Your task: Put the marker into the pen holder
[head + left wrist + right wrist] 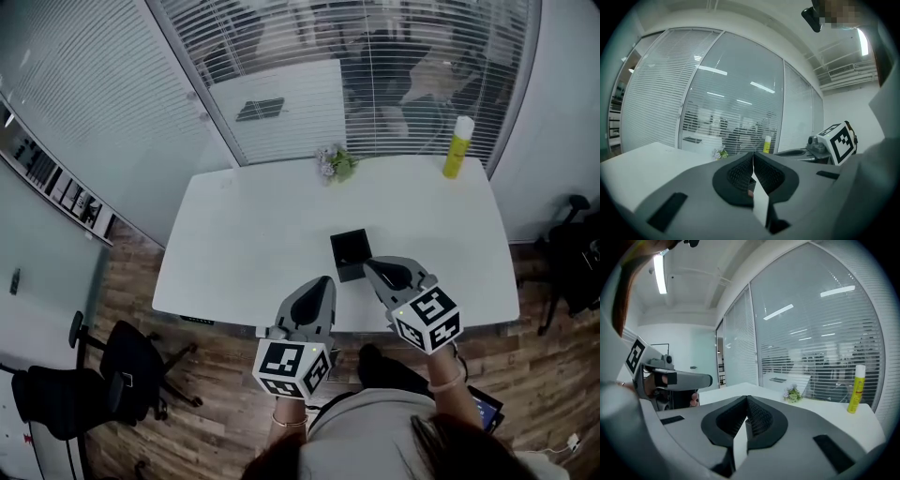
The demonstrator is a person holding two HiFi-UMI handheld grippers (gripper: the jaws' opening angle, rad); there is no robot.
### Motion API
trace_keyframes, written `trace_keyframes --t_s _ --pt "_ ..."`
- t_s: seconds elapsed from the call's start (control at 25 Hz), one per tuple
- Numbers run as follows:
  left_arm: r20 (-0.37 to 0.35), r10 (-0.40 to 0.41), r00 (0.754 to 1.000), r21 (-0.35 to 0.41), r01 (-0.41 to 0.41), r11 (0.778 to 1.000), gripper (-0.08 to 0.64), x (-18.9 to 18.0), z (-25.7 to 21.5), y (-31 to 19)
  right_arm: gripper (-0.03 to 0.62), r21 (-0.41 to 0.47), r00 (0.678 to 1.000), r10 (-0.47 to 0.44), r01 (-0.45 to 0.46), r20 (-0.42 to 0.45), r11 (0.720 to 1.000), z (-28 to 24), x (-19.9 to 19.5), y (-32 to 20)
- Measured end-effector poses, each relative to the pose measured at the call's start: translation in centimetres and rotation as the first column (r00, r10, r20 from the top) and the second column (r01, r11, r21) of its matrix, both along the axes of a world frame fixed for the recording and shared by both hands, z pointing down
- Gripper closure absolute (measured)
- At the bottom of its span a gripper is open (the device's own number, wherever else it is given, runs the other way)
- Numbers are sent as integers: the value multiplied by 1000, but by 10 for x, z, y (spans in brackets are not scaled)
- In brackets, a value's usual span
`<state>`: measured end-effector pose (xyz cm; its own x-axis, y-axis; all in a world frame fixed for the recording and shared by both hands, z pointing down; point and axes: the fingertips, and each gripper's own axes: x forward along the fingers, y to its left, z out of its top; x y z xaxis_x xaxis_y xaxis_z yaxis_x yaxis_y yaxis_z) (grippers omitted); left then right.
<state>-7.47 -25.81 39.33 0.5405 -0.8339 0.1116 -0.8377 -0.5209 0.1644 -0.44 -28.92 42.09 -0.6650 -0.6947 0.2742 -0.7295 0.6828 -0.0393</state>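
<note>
The pen holder (351, 249) is a small black square box, open on top, standing on the white table (253, 244) near its front edge. I see no marker in any view. My left gripper (324, 281) is held over the table's front edge, just left of the holder and nearer to me, with its jaws shut and nothing showing between them. My right gripper (369, 266) points at the holder's front right corner, also shut and empty. In the left gripper view the pads (740, 174) meet at my left gripper (753, 157); in the right gripper view my right gripper (746, 401) looks the same.
A yellow bottle (457, 146) stands at the table's far right corner and a small bunch of flowers (335, 164) at the far middle. Glass walls with blinds close off the back. A black office chair (112, 370) stands on the wooden floor at the left.
</note>
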Motion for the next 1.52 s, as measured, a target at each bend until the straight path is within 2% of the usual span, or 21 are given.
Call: trace_keyframes --t_s 0.36,0.6,1.0,1.52 --pt "31 -4 999 36 3 999 540 -10 -8 25 565 66 998 56 -58 26 996 -22 8 25" --pt "-4 15 1000 46 -15 999 540 -8 -17 44 565 62 994 77 -82 74 995 -28 12 44" --pt "-1 12 1000 79 -12 997 540 -11 -25 72 565 149 988 92 -111 127 983 -49 22 77" --pt "-20 -11 1000 94 13 996 540 -10 -30 97 565 148 985 92 -114 144 982 -49 28 108"
